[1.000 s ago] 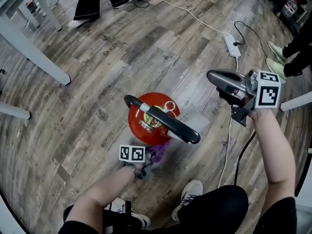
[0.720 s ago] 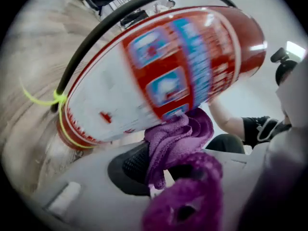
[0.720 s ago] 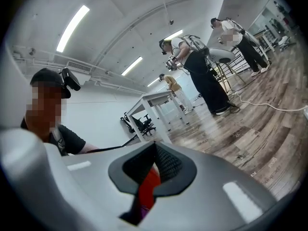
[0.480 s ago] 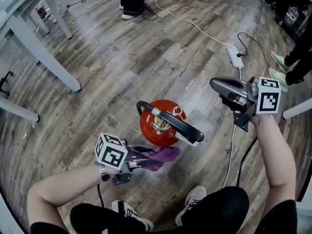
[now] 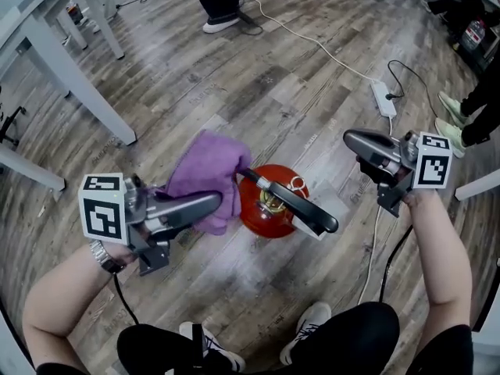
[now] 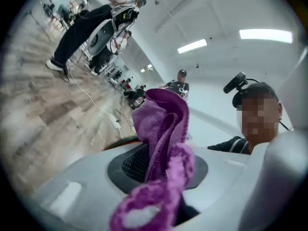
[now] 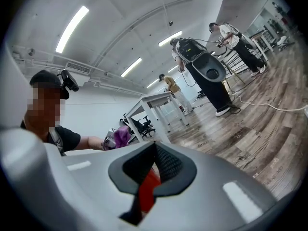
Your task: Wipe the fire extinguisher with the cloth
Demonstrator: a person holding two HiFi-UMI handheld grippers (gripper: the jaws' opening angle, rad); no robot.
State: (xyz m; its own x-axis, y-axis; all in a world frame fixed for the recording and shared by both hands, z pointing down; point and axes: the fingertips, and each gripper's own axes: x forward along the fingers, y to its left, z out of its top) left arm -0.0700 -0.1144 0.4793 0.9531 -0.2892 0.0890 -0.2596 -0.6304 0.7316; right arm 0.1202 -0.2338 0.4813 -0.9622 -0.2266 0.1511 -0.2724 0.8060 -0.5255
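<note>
A red fire extinguisher (image 5: 266,209) stands upright on the wood floor, seen from above, with a black handle (image 5: 297,204) across its top. My left gripper (image 5: 219,200) is raised just left of it and is shut on a purple cloth (image 5: 207,170), which bunches up above the jaws. In the left gripper view the cloth (image 6: 163,124) fills the space between the jaws of the left gripper (image 6: 161,165). My right gripper (image 5: 349,137) hovers right of the extinguisher with nothing in it. Its jaws look shut in the right gripper view (image 7: 153,165), with a sliver of red behind them.
A white power strip (image 5: 383,98) and its cable lie on the floor at the back right. White table legs (image 5: 78,92) stand at the left. Other people's feet are at the top (image 5: 223,22) and right edge (image 5: 449,108). My own shoe (image 5: 312,319) is below the extinguisher.
My left gripper has risen from low beside the extinguisher's base to the height of its top, carrying the purple cloth and rolling over. The right gripper has stayed put.
</note>
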